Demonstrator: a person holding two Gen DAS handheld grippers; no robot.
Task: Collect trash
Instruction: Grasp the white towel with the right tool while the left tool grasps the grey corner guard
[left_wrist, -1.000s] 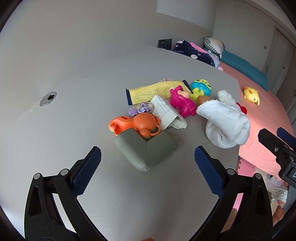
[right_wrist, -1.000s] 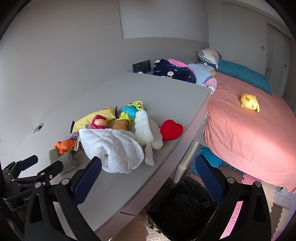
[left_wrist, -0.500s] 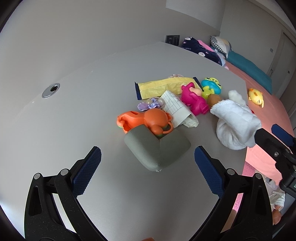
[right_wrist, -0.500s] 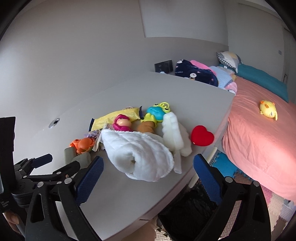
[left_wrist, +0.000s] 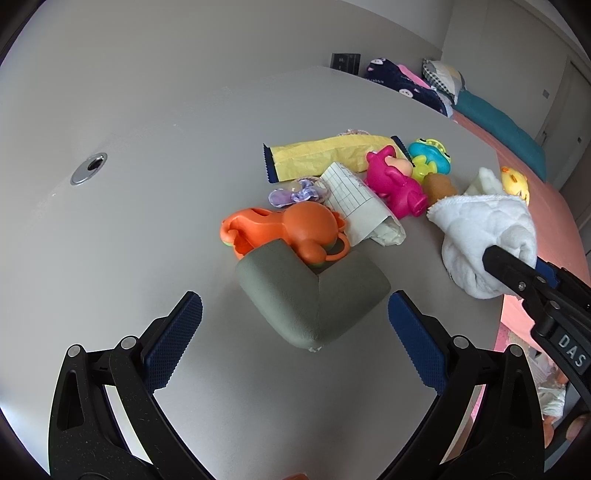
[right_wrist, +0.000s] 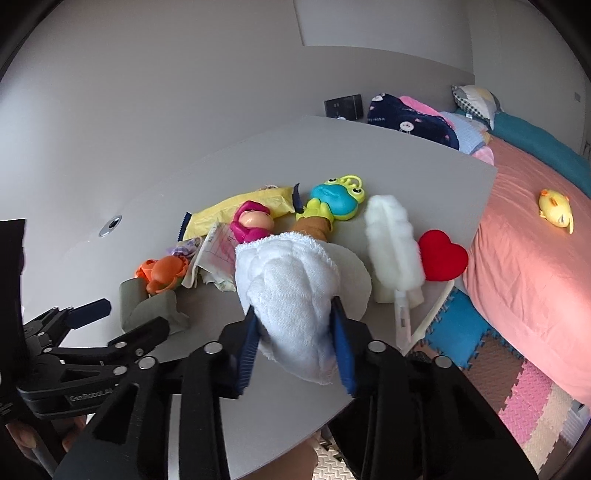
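red heart, yellow duck on pink bed, foam mats

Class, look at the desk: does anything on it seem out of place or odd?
Yes: a grey foam corner guard lies loose on the grey desk instead of capping an edge, leaning against an orange plastic toy.

You've got a smooth, matt grey table under you, a shiny metal grommet near its left edge. The cloth is quilted white terry, soft and rough-edged. That corner guard looks like matt grey foam. The orange toy is glossy plastic; the yellow wrapper is crinkled, the receipt creased paper.
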